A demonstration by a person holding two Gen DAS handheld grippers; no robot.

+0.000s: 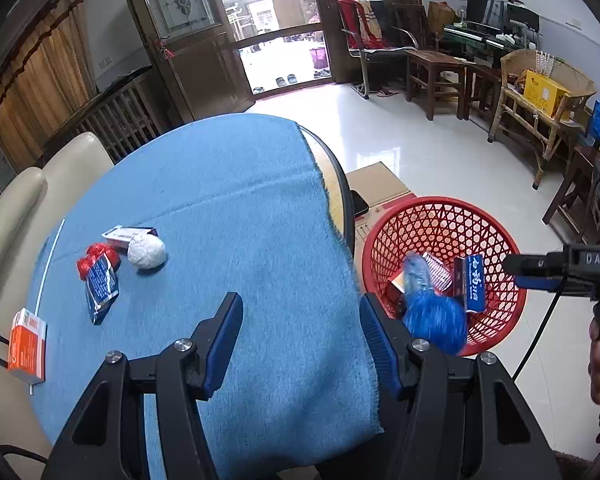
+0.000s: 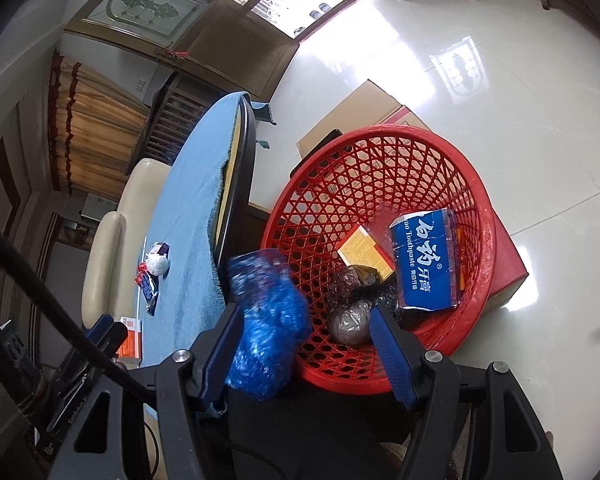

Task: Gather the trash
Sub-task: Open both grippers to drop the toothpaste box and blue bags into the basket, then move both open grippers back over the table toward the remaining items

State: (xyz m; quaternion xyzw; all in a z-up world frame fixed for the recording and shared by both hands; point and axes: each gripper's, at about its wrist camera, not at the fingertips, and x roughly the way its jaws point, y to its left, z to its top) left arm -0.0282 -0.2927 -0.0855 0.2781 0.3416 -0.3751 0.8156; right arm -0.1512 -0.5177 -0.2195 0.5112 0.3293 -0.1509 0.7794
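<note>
We see the blue crumpled plastic bag blurred beside the right gripper's left pad, jaws apart, over the red basket's near rim. The left gripper is released and empty above the blue cloth; remaining trash lies to its left, the white paper ball nearest.

Bright doorway daylight, fisheye-warped edges

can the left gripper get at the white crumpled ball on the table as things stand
Probably yes: the left gripper is open and holds nothing, and bare blue cloth lies between it and the white ball.
</note>
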